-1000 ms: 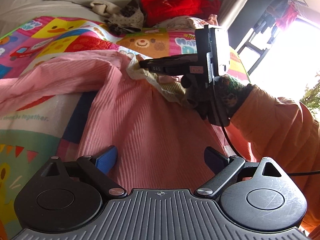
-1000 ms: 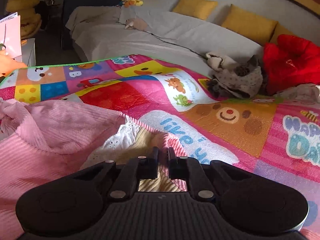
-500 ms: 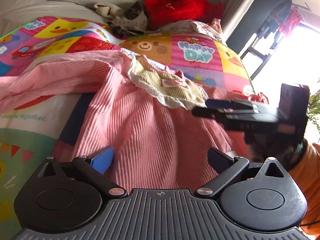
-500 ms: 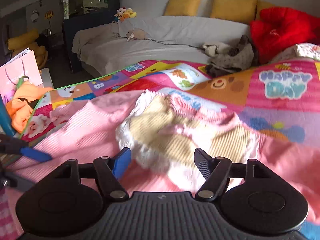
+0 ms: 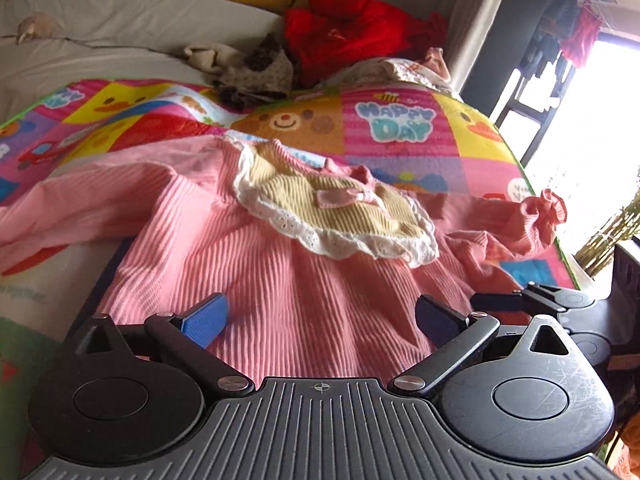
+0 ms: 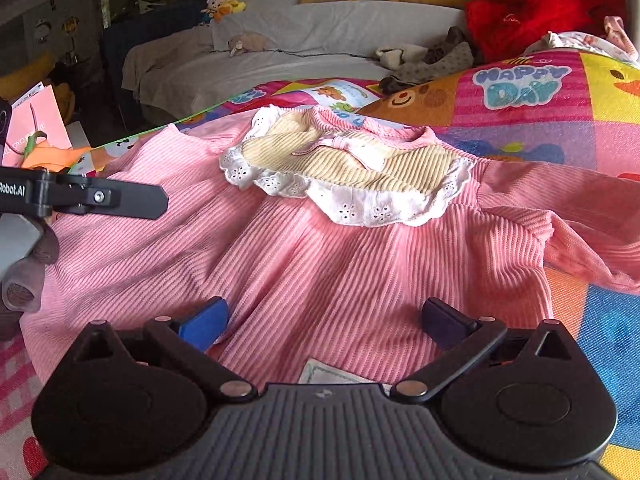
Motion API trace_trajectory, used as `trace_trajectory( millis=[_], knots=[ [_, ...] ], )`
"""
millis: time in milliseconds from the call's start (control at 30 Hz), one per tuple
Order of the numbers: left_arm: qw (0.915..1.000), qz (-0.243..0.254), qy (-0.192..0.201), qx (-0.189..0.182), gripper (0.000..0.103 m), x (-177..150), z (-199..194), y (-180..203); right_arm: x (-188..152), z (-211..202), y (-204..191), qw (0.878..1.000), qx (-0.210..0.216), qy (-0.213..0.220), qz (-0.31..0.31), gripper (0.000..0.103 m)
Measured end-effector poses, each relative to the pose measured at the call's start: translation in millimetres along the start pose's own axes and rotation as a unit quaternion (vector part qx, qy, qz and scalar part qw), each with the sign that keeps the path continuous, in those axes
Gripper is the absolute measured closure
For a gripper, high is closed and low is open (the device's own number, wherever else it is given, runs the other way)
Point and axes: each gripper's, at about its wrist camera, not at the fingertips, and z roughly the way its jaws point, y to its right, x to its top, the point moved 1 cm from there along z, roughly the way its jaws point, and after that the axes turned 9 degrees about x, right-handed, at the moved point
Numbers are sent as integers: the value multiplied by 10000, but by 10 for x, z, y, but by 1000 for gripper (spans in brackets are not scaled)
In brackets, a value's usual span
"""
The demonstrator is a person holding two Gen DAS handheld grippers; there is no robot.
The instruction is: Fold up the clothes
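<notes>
Pink dress (image 5: 304,280) flat | both hand-held grippers wide, right one opening | paper tag (image 6: 336,374) seen only by right wrist

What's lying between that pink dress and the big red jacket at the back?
In the left wrist view, the cartoon play mat covers the stretch between the pink dress and the red jacket, with a grey-brown heap of clothes at its far edge.
</notes>
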Motion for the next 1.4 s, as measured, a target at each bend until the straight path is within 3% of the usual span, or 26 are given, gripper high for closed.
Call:
trace_trajectory(
  millis=[300,400,433,500,600,700,733,800,833,867,900,933,1033,1200,1300,1400],
  knots=[
    [9995,-205,108,-219,0,-43,-22,-86,30,-15,-29,9998,-52,-183,116,0],
    [9991,-297,121,-293,0,-42,-22,-113,18,-284,57,9983,-405,251,343,0],
    [9990,-312,124,-305,0,-42,-22,-117,30,-422,129,9950,-754,496,427,0],
    [9989,-325,128,-315,0,-42,-25,-120,62,-733,340,9793,-1604,1018,696,0],
    [9987,-356,134,-336,0,-43,-27,-130,105,-1225,784,9336,-2840,1724,1342,0],
    [9985,-383,136,-354,0,-38,-28,-142,155,-1443,1275,8942,-3717,1981,1520,6],
    [9985,-389,136,-358,0,-37,-28,-144,184,-1433,1434,8878,-3922,1919,1455,9],
    [9984,-403,138,-366,0,-36,-28,-146,228,-1330,1730,8882,-4041,1729,1338,14],
    [9984,-413,138,-372,0,-36,-28,-148,248,-1260,1837,8904,-4047,1640,1288,29],
    [9983,-426,139,-381,0,-37,-29,-152,284,-1193,1877,8973,-3945,1537,1252,58],
    [9982,-440,141,-393,0,-37,-30,-158,324,-1128,1905,9049,-3818,1431,1218,73],
    [9980,-455,144,-404,0,-38,-31,-164,391,-1078,1866,9110,-3739,1351,1098,95],
    [9977,-500,148,-438,0,-40,-32,-172,757,-1039,1423,9206,-3585,1509,352,100],
    [9972,-546,156,-477,0,-49,-33,-191,1508,-966,480,9506,-2302,2057,-328,100],
    [9969,-582,156,-508,0,-49,-36,-216,1859,-667,-25,9635,-1543,2087,-655,100],
    [9969,-586,150,-507,0,-49,-40,-210,2048,-347,-417,9695,-1041,2046,-858,100]
  ],
)
